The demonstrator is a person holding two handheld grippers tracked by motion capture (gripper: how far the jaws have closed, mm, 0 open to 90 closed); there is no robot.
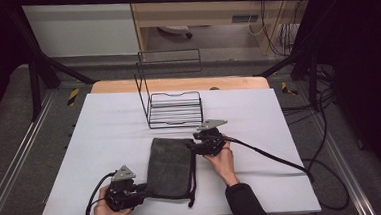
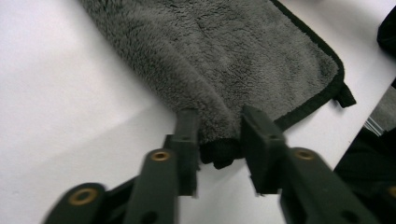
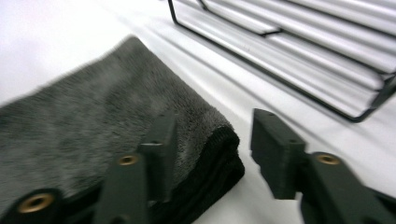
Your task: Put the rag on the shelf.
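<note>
**Desk:** What lies on the white table (image 1: 104, 128)?

**Photographer:** A folded grey towel (image 1: 170, 166), plush and edged in black, lies flat near the person's side, its long sides running away from them. Behind it, well apart, stands a black wire rack (image 1: 173, 108) with a tall back frame.

**Desk:** And the hands?

**Photographer:** The left gripper (image 1: 139, 189) sits at the towel's near left corner, held in the person's left hand (image 1: 107, 213). The right gripper (image 1: 191, 146) is at the far right corner, held in the right hand (image 1: 223, 160), with a dark sleeve (image 1: 242, 202) below it.

**Desk:** Are the jaws clamped on the cloth?

**Photographer:** No. In the left gripper view the left gripper (image 2: 219, 128) has its jaws partly open, one on each side of the towel's (image 2: 219, 60) bunched corner; the cloth sits between them, loose rather than pinched. In the right gripper view the right gripper (image 3: 212, 135) is also partly open: one jaw lies against the towel's (image 3: 93, 126) top and the other stands clear of the folded edge, bare table in the gap.

**Desk:** Anything else in the right gripper view?

**Photographer:** The rack's (image 3: 299, 51) wire base crosses the upper right, apart from the towel.
</note>
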